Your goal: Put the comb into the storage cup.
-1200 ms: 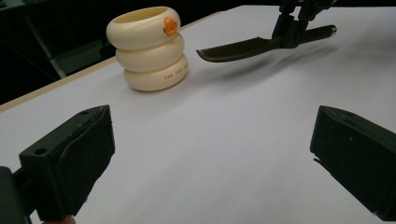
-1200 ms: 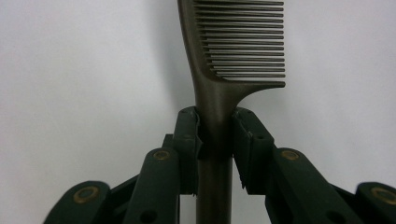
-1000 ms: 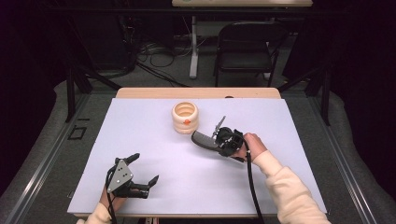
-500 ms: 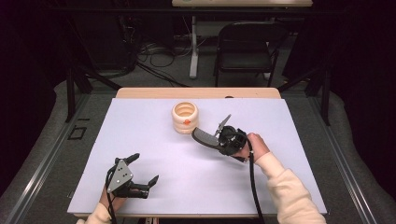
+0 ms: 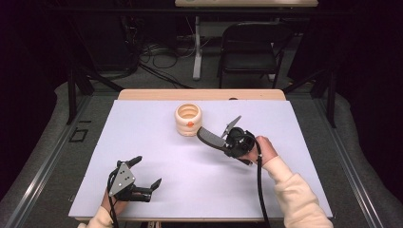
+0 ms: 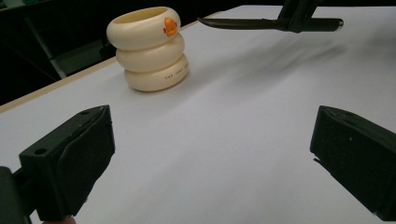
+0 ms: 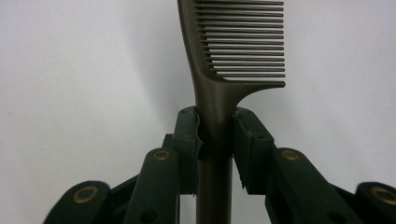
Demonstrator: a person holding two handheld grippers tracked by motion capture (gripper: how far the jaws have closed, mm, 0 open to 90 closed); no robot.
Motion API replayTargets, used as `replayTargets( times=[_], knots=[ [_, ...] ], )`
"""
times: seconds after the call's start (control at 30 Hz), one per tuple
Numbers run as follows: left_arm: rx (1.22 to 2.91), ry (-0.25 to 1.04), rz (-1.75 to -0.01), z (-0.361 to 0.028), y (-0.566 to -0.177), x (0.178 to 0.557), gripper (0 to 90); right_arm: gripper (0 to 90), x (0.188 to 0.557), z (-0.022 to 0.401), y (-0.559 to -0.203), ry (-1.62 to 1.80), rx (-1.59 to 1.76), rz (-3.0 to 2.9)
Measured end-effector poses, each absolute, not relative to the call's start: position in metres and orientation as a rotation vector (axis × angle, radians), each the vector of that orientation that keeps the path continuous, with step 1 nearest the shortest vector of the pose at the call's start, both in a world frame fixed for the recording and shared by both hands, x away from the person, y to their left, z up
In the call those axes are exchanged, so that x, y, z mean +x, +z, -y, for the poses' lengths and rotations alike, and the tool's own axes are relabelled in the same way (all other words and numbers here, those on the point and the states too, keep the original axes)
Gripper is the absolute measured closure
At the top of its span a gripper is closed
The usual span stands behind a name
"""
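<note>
A cream holder (image 5: 188, 119) made of stacked rings, with an orange spot, stands upright at the far middle of the white table; it is also seen as the holder (image 6: 149, 51) from the left gripper. My right gripper (image 5: 228, 142) is shut on the handle of a dark comb (image 5: 210, 137), whose toothed end points left and ends just right of the holder, above the table. In the right gripper view the pads (image 7: 187, 135) squeeze the comb (image 7: 233, 46) handle from both sides. My left gripper (image 5: 146, 171) rests open and empty near the front left, jaws wide in its own view (image 6: 210, 158).
The white table top (image 5: 294, 180) has a wooden strip (image 5: 142, 94) along its far edge. A black chair (image 5: 249, 45) and cables lie on the floor beyond. A cable trails from the right gripper along the sleeve (image 5: 294, 199).
The right gripper and comb have shifted very slightly toward the far side. The left gripper has kept still.
</note>
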State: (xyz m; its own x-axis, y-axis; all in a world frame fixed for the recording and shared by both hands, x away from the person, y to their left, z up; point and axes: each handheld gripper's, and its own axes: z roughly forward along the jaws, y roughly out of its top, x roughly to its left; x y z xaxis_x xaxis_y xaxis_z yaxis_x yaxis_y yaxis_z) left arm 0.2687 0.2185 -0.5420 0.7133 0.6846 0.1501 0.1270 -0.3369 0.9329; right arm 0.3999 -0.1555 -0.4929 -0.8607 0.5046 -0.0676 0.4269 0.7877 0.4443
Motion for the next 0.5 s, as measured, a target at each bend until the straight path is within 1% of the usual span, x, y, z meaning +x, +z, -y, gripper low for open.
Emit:
replayTargets(
  times=[0.5],
  knots=[
    [1.859,0.655,-0.629,-0.2184,-0.5421,0.2690,0.0,72.4,0.3975,0.1585,-0.4920,0.684,0.740,-2.773]
  ],
)
